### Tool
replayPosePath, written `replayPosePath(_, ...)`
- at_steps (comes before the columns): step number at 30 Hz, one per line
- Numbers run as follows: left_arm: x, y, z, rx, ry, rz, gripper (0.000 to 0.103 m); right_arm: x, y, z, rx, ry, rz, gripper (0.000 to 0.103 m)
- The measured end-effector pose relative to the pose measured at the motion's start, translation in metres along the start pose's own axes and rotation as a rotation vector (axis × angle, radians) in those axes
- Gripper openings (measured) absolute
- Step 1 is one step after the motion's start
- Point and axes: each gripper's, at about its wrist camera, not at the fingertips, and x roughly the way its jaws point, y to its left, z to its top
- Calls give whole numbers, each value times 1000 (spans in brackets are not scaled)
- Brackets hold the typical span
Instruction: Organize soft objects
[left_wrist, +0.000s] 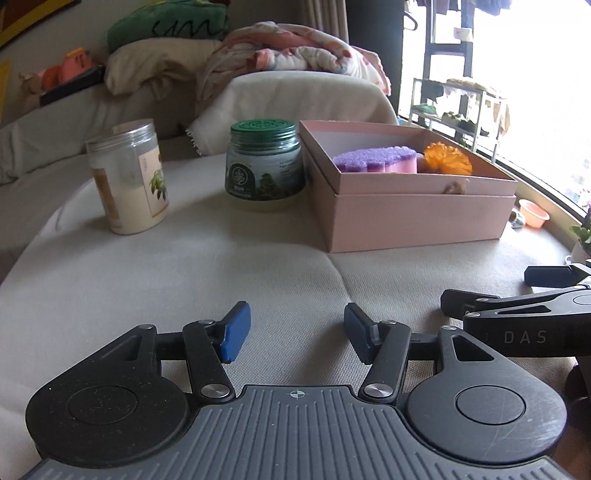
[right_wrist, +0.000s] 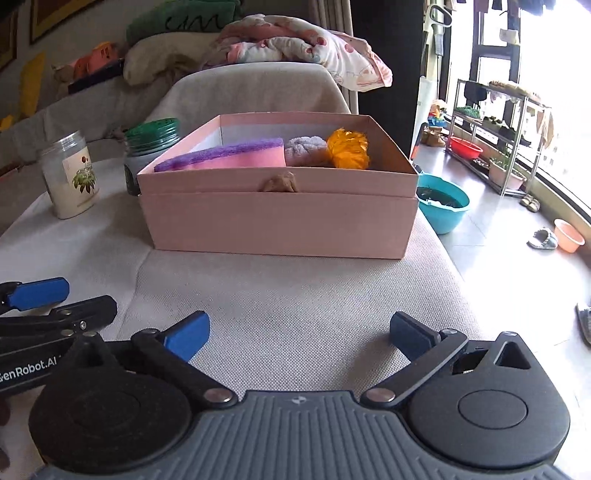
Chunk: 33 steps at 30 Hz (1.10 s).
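Pink box (right_wrist: 277, 218) on cushion holds sponge (right_wrist: 229, 158), orange pompom (right_wrist: 349, 147). My left gripper (left_wrist: 297, 330) and right gripper (right_wrist: 299, 332) both spread, empty. Risk: nudging jars (left_wrist: 264, 166) beside box.

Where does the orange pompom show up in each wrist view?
Left wrist: orange pompom right of centre, upper half, in the pink box's far right corner, beside the purple-topped sponge.
Right wrist: orange pompom near centre, upper third, at the right end of the row inside the box.
Shared landmark: green-lidded jar, left of the box in both.
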Motion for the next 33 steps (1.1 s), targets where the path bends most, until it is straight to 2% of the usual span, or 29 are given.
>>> replayPosePath(33,1,-2,1,-8,0,14,62,1,0,1,0,0,0,103)
